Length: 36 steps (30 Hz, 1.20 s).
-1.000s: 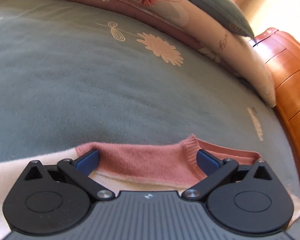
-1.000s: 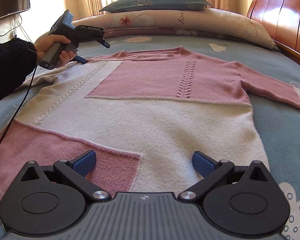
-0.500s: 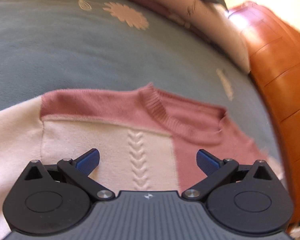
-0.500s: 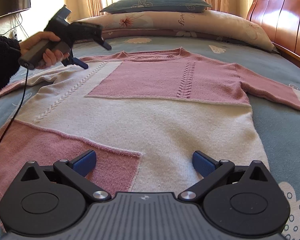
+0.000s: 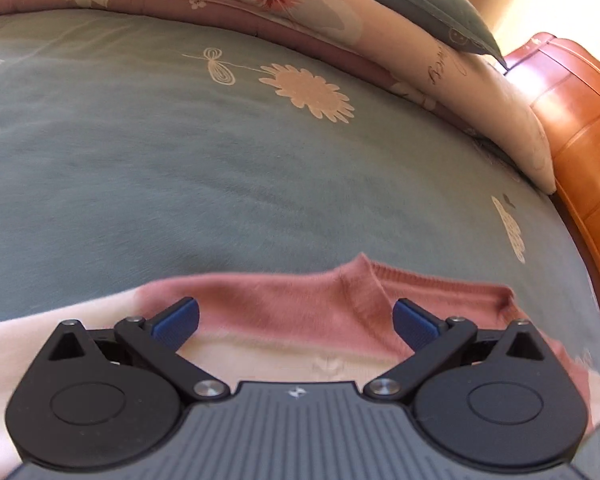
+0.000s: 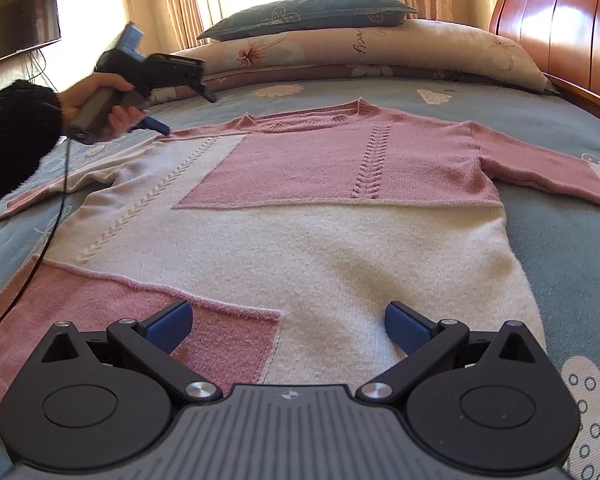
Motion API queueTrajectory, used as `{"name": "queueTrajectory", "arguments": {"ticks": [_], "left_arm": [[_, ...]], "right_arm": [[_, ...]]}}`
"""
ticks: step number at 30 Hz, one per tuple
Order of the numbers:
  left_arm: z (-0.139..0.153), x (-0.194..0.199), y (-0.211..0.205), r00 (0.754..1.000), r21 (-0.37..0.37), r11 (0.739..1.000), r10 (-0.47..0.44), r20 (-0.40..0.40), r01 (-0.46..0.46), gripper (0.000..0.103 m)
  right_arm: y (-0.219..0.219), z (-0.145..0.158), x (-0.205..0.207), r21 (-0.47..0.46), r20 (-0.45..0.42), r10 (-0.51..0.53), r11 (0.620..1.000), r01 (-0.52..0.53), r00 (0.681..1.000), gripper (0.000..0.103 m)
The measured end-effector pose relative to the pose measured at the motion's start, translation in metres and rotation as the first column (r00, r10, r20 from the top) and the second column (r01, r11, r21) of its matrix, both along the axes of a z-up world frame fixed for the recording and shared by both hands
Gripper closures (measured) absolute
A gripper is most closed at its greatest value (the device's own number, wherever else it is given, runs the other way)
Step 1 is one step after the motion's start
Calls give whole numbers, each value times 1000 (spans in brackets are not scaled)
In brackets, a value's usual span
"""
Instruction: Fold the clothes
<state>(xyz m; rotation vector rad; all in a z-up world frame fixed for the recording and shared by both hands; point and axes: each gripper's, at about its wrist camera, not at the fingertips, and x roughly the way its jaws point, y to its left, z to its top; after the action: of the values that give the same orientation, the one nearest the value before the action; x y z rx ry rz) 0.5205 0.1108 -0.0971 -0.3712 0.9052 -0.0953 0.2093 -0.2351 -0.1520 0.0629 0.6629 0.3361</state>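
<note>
A pink and cream sweater (image 6: 320, 216) lies flat across the middle of the frame on a blue bedspread (image 6: 560, 240). At lower centre, the right gripper (image 6: 288, 320) hovers over its hem, fingers apart. At upper left, the left gripper (image 6: 180, 114) reaches its shoulder, fingers also apart.

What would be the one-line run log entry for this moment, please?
stage: before first fold | sweater: flat on bed, unfolded | left claw: open, at shoulder by collar | right claw: open, over hem
</note>
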Motion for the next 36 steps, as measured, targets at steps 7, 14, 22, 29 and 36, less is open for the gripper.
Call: {"name": "queueTrajectory", "arguments": {"ticks": [7,14,22,29,36], "left_arm": [[23,-61,72,996,8,998,57,-71,-56,1],[-9,-93,132,979,-46,985,157,-132,-164,1],[-22,-72,153,970,-45,969,242,-31,-243,1],[-11,-76,168,966,-33,966,257,-8,-257,1],[2,-129,214,950,15,950,311,-15,-311,1]], "right_arm": [[2,0,0,-9,1,-1,1000,1,1000,0],[5,0,0,-30,1,-2,1000,2,1000,0],[10,-1,0,-69,-1,-1,998,1,1000,0],[11,-1,0,-69,-1,-2,998,2,1000,0],[11,-1,0,-73,-1,-3,997,3,1000,0]]}}
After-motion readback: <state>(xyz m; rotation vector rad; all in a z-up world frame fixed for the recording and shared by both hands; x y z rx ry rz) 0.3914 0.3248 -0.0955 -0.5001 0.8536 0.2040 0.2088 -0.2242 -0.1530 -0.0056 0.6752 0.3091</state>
